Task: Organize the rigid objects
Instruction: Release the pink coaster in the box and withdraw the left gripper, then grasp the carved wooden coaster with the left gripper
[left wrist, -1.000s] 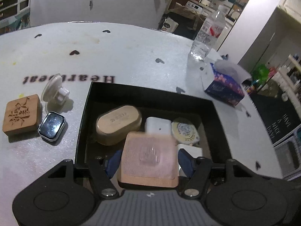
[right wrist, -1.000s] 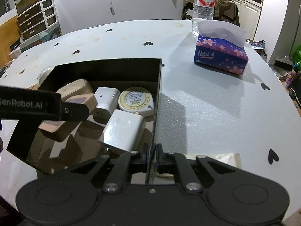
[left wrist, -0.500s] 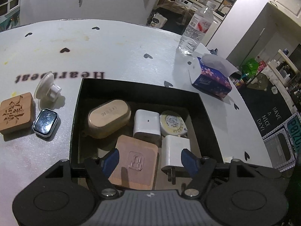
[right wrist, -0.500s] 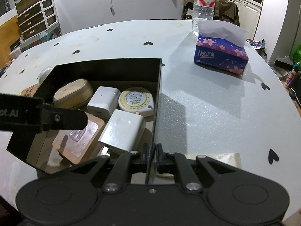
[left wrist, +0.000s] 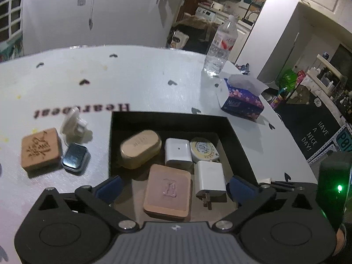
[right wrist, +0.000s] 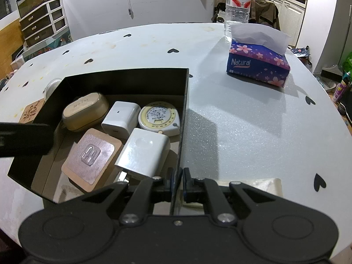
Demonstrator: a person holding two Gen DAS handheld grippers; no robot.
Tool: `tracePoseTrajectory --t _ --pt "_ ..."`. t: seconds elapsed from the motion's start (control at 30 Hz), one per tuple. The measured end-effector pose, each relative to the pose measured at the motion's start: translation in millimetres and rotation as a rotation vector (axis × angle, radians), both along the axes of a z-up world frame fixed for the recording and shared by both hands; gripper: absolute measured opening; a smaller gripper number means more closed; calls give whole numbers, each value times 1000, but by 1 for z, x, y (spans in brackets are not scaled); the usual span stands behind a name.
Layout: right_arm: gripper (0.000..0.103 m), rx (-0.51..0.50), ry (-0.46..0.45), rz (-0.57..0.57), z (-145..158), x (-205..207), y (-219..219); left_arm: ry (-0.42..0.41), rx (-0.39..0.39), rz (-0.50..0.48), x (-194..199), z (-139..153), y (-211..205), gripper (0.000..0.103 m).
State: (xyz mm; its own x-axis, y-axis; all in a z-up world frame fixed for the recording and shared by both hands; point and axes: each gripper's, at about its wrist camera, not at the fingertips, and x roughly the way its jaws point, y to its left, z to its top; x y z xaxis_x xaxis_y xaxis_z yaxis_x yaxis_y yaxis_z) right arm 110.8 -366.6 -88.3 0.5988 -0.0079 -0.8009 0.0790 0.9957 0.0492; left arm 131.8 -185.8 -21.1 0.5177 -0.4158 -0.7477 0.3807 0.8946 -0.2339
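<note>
A black box (left wrist: 237,140) (right wrist: 186,101) on the white table holds a beige oval case (left wrist: 140,148) (right wrist: 84,114), two white chargers (left wrist: 177,154) (left wrist: 210,180), a round tape measure (left wrist: 203,151) (right wrist: 159,118) and a pink-topped wooden block (left wrist: 168,190) (right wrist: 92,156). My left gripper (left wrist: 173,186) is open and empty above the box's near edge. My right gripper (right wrist: 177,183) is shut on the box's right wall. Left of the box lie a carved wooden block (left wrist: 40,148), a smartwatch body (left wrist: 74,160) and a white suction hook (left wrist: 73,125).
A tissue box (left wrist: 241,100) (right wrist: 258,65) and a water bottle (left wrist: 220,48) (right wrist: 238,2) stand at the far right of the table. A flat pale card (right wrist: 248,186) lies by my right gripper. Drawers (right wrist: 41,26) stand beyond the table.
My left gripper let go of the pink-topped wooden block into the box, opened wide and pulled up and back. The right gripper kept its hold on the box wall.
</note>
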Motion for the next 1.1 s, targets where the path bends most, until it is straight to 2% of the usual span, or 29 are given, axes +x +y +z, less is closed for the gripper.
tracePoseTrajectory --t 0.17,0.3,0.5,0.7,0.9,1.1 --pt "8 1 0 0 0 0 0 -61 26 -7 -8 8 12 103" --pt "8 1 0 0 0 0 0 -90 33 32 -8 12 30 103" --pt "8 0 0 0 0 0 0 -93 35 142 1 15 67 103" --pt "8 1 0 0 0 0 0 -136 74 262 12 10 103 103" --pt "8 -1 -1 -2 0 -1 -1 -80 95 434 34 -10 135 103" --pt "8 -1 0 -2 0 -1 -1 -36 92 534 57 -31 147 103"
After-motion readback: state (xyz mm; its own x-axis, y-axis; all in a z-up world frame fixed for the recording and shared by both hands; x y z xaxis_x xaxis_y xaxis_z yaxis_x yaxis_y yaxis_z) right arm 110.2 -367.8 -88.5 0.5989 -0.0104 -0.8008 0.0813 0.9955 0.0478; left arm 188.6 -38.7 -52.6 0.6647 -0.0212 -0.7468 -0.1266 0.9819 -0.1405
